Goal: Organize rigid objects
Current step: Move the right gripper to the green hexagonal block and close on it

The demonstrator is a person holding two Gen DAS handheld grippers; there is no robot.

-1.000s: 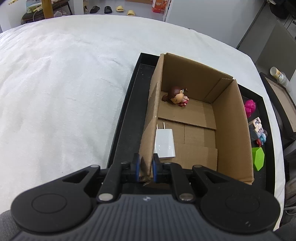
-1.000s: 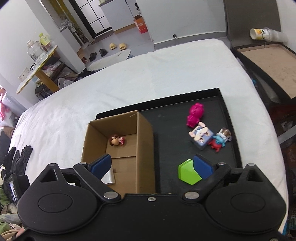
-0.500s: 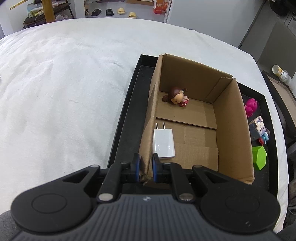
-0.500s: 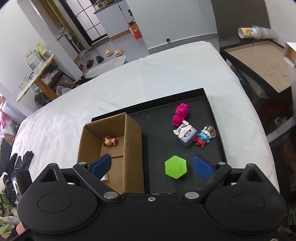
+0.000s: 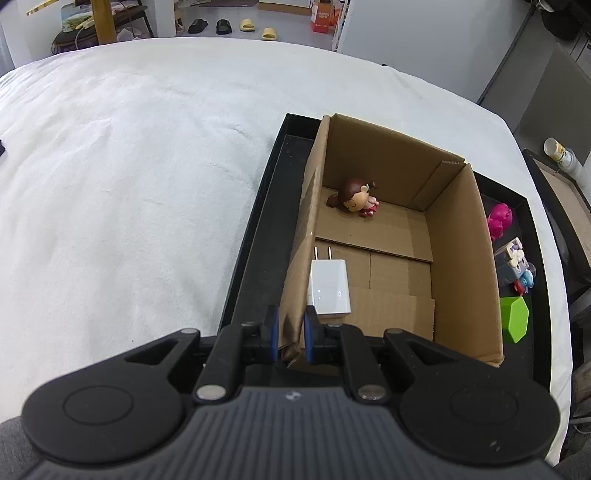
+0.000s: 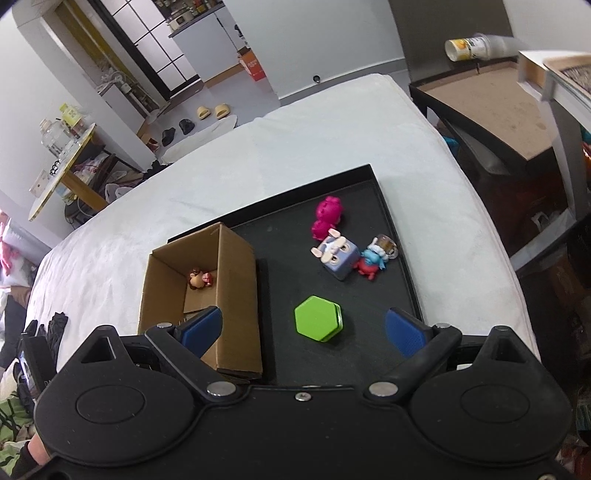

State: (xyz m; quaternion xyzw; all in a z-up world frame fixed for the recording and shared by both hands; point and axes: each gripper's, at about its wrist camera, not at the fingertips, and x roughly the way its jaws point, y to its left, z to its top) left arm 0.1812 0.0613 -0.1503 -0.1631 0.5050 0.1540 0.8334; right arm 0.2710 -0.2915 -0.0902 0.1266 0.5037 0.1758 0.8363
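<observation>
An open cardboard box [image 5: 458, 258] [image 6: 236, 269] stands on the left part of a black tray [image 6: 295, 288] [image 5: 255, 254]. Inside the box lie a small brown-haired doll [image 5: 356, 199] [image 6: 201, 279] and a white charger plug [image 5: 330, 288]. My left gripper [image 5: 290, 332] is shut on the box's near left wall. On the tray's bare right part rest a green hexagonal block [image 6: 317, 323] [image 5: 514, 319], a pink figure [image 6: 327, 218] [image 5: 499, 220], a cube-shaped rabbit toy [image 6: 338, 254] [image 5: 511, 258] and a small blue-and-red figure [image 6: 373, 260]. My right gripper [image 6: 303, 328] hangs open above the green block.
The tray lies on a white bed cover [image 5: 129, 177]. To the right stands a dark side table [image 6: 491, 107] with a tipped cup [image 6: 465, 48]. Slippers [image 5: 251, 27] and furniture stand on the floor beyond. Black gloves [image 6: 51, 328] lie at the bed's left edge.
My right gripper has moved rightward over the tray, so the green block now shows between its fingers instead of against the right one. The left gripper keeps its hold on the box wall.
</observation>
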